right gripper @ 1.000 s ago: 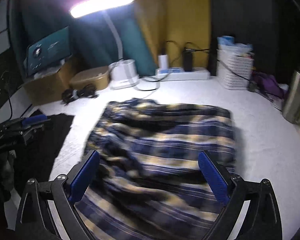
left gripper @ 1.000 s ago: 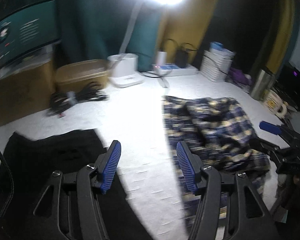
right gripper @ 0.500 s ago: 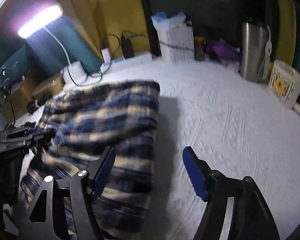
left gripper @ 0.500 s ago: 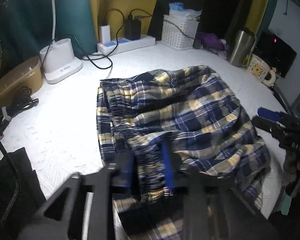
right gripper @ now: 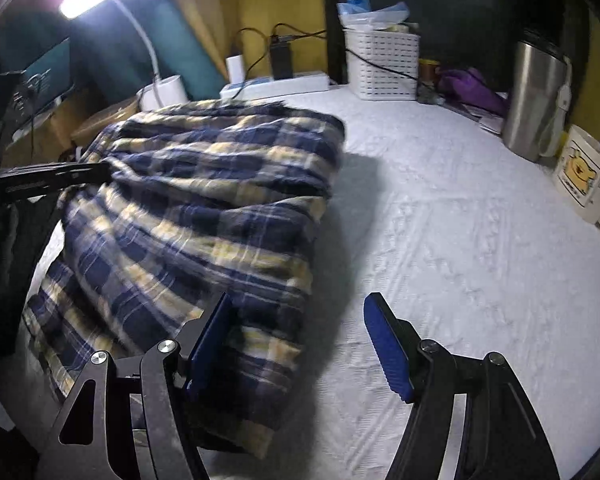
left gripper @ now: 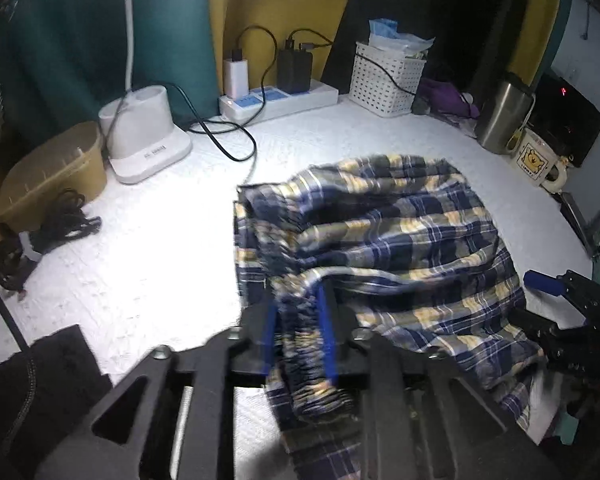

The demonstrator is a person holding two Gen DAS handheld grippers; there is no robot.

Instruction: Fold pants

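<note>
Blue, yellow and white plaid pants point(left gripper: 400, 240) lie crumpled on a white quilted cover point(left gripper: 140, 272). My left gripper point(left gripper: 298, 300) grips their gathered waistband at the near left corner. Bunched cloth fills the narrow gap between the blue pads, and the jaws are opening slightly. In the right wrist view the pants point(right gripper: 200, 200) fill the left half. My right gripper point(right gripper: 300, 304) stands open at their right edge, its left pad against the cloth and its right pad over bare cover. Each gripper shows at the other view's edge: the right gripper point(left gripper: 540, 282), the left gripper point(right gripper: 60, 178).
Along the back stand a white lamp base point(left gripper: 144, 140), a power strip point(left gripper: 276, 100) with chargers and a white basket point(left gripper: 384, 80). A steel tumbler point(left gripper: 504, 116) and a bear mug point(left gripper: 536, 160) stand right. A tan box point(left gripper: 52, 172), cable bundle point(left gripper: 40, 236) and black garment point(left gripper: 40, 380) lie left.
My left gripper moved from the bare cover onto the pants and closed on the waistband. My right gripper narrowed and swung to the pants' right edge. The cloth bunched up.
</note>
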